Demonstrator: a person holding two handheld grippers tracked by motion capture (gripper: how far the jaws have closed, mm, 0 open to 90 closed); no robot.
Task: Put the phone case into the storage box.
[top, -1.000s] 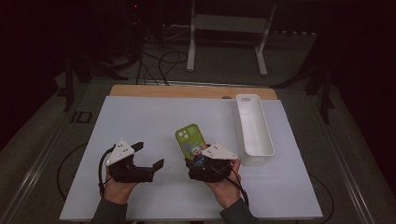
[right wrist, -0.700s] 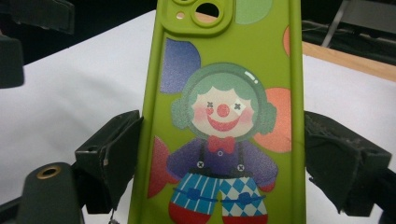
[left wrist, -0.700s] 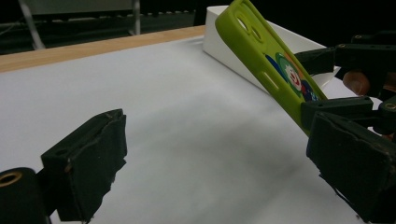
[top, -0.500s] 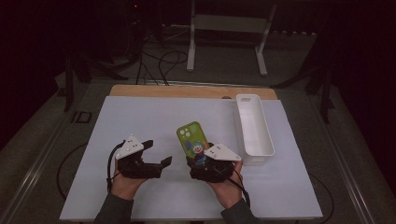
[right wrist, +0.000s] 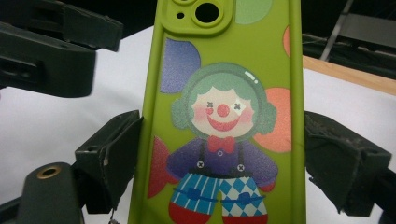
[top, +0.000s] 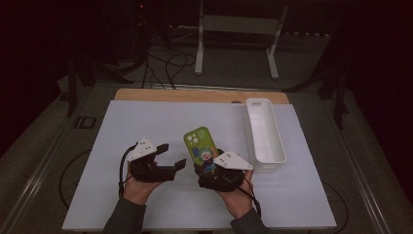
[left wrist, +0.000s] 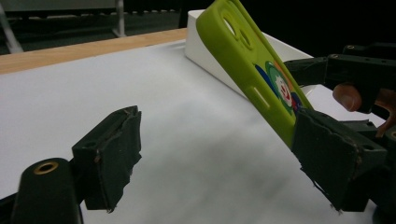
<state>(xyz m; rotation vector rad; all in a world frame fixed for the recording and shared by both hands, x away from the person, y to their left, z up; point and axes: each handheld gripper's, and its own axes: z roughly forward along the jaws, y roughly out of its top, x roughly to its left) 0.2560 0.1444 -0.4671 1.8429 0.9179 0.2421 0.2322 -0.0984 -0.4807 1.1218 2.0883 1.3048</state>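
Two tongs are near one green phone case, which is tipped up off the white surface, near the middle of its front edge. The right tongs squeeze the case by its two long sides, low down by the clown picture. That grip is only at one end, so the case could tip or slide out if the hand shakes. The left tongs are wide apart with nothing inside, though they have just been closing a bit. One pad sits right by the case edge, and a bump there could knock it loose. The white tray sits by the right edge.
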